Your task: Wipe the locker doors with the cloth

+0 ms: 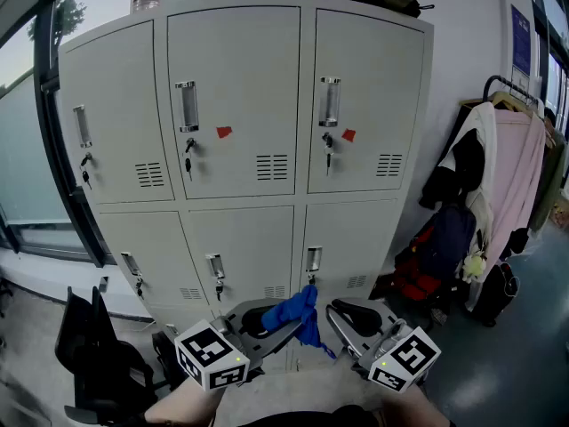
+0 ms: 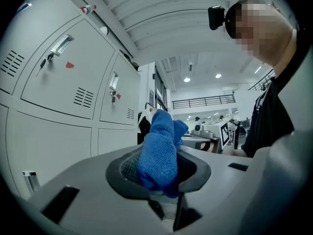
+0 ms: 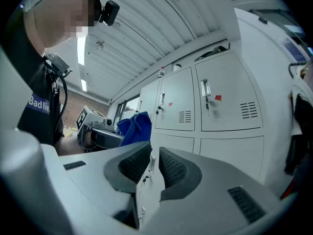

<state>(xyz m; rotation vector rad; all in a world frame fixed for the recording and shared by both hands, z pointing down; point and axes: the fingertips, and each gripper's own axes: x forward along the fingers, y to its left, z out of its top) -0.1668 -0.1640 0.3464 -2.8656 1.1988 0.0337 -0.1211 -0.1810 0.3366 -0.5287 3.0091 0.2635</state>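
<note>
Left gripper: jaws clamped on the blue cloth, held low before the bottom row of the locker, clear of every door. Right gripper: jaws almost together, nothing between them.

Risks, as judged:
- Most of the cloth stands free above the jaws, so pressure on a door could drag it out.
- The keys hanging in the locks could snag it.

Not established: how deep the cloth sits in the jaws. The locker's bottom edge is hidden behind both grippers.
</note>
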